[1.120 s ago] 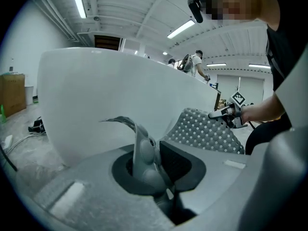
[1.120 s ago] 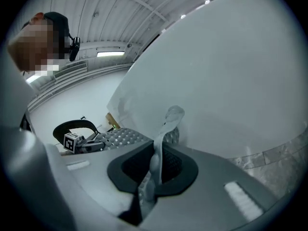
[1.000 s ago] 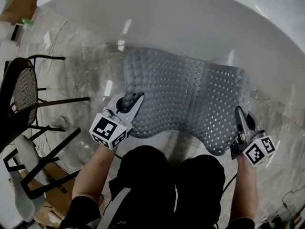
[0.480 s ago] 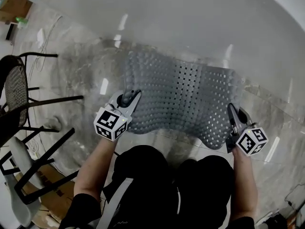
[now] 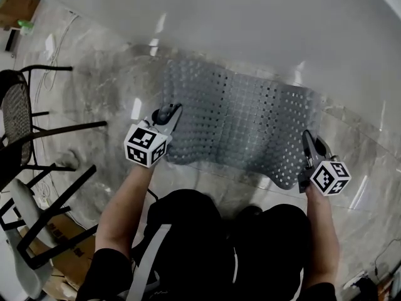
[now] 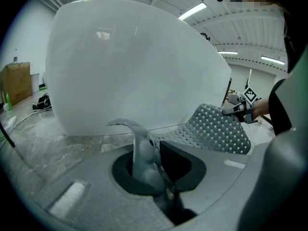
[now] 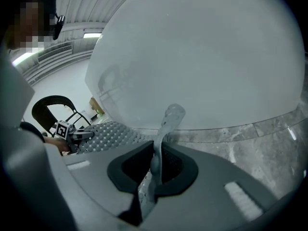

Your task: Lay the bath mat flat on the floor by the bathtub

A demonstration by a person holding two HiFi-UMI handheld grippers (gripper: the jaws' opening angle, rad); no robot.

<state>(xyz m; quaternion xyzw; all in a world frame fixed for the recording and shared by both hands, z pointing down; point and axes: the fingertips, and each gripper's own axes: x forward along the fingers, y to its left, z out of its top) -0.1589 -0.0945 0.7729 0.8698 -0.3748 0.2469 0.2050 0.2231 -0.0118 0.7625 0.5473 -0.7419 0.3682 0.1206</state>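
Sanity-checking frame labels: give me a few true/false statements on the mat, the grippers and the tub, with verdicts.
1. The left gripper and the right gripper are each shut on the near edge of the bath mat. True.
2. The bath mat lies inside the bathtub. False: it is outside the tub, over the floor in front of it.
3. A black chair stands at the person's left. True.
4. The bath mat is a solid sheet without holes. False: it is perforated across its surface.
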